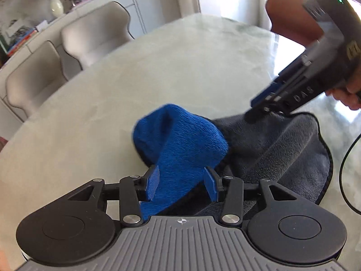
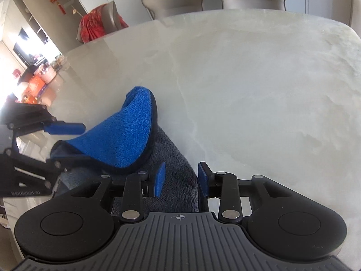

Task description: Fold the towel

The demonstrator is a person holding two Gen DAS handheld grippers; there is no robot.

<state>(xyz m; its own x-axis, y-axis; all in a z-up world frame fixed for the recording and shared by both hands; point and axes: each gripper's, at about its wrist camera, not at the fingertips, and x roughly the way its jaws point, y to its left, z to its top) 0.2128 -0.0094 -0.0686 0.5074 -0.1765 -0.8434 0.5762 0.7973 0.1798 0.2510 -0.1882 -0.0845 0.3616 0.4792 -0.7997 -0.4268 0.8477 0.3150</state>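
The towel (image 1: 270, 149) is spread in a crumpled heap on the pale marble-patterned table (image 1: 158, 79), close to the near edge. One face of it is dark grey and the other bright blue; a blue flap is turned up and over, so that the blue side is shown as a rounded hump above the grey cloth. In the right wrist view the towel (image 2: 126, 131) is seen with the same blue flap raised and bordered by a dark hem, the grey part lying flat beneath it toward the camera.

The left gripper (image 1: 181, 184) is held low over the cloth, and the blue flap is seen running between its two blue pads (image 1: 153, 184). The jaws are parted, with a gap visible on either side of the fabric, so the towel is not clamped. The right gripper (image 2: 180, 180) is set over the grey part of the towel, its blue pads (image 2: 160, 178) standing apart on either side of the cloth; these jaws are likewise open and nothing is pinched.

In the left wrist view the right gripper (image 1: 261, 103) is seen from the side, tip down on the grey cloth, with part of a hand (image 1: 347, 92) around its handle. Beige chairs (image 1: 94, 36) are ranged along the far side of the table, and a brown chair (image 1: 291, 15) is placed at its end.
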